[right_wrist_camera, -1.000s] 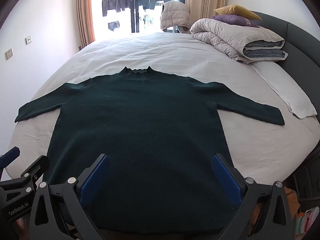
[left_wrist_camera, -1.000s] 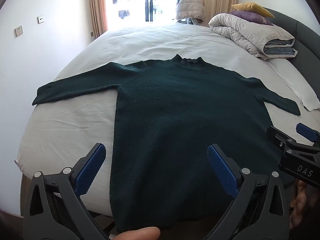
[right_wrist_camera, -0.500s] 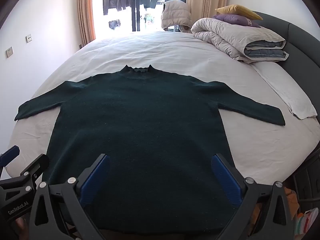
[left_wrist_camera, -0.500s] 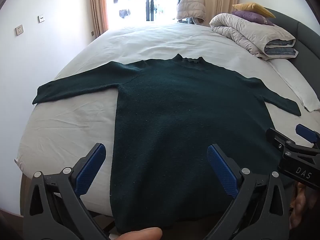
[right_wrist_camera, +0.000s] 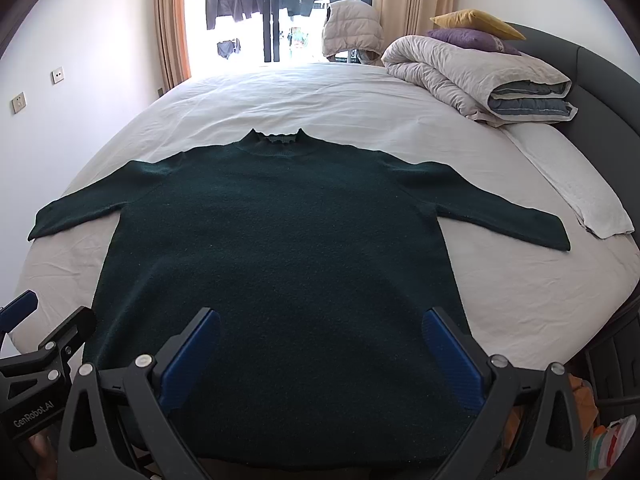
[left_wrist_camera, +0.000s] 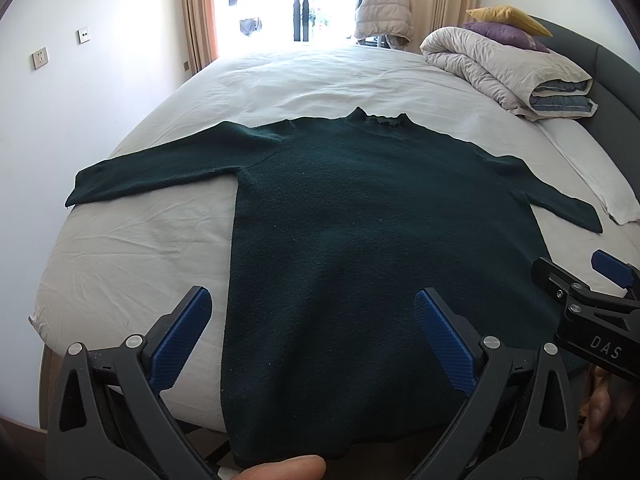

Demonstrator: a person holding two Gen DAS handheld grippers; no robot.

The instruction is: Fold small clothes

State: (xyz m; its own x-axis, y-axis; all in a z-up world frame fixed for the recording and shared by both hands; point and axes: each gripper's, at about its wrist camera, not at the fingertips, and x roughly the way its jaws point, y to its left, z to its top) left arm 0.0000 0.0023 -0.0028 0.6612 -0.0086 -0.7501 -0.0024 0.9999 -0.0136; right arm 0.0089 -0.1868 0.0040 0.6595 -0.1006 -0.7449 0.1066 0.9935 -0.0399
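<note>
1. Left wrist view: our left gripper [left_wrist_camera: 312, 328] hangs over the near edge of the bed [left_wrist_camera: 132, 256], jaws spread wide, nothing between the blue pads [left_wrist_camera: 180, 340].
2. Right wrist view: our right gripper [right_wrist_camera: 320, 354] is likewise released and empty, beside the left one, w/ both aimed at the hem.
3. The sweater [right_wrist_camera: 288, 264] lies flat, front up, across the near half of the bed; hem at the near edge, collar [right_wrist_camera: 278, 138] toward the far edge, sleeves out toward the left & right edges.
4. Spread that way, we reckon, so each sleeve and side can be folded in cleanly. No fold made yet.
5. Fabric: dark green, fuzzy thick knit, prob. limp and slightly grippy. Collar edge is wavy.
6. Sheet is pale, lightly creased. Rolled duvet [right_wrist_camera: 480, 76] w/ yellow & purple pillows sits at the far right edge, well apart.
</note>
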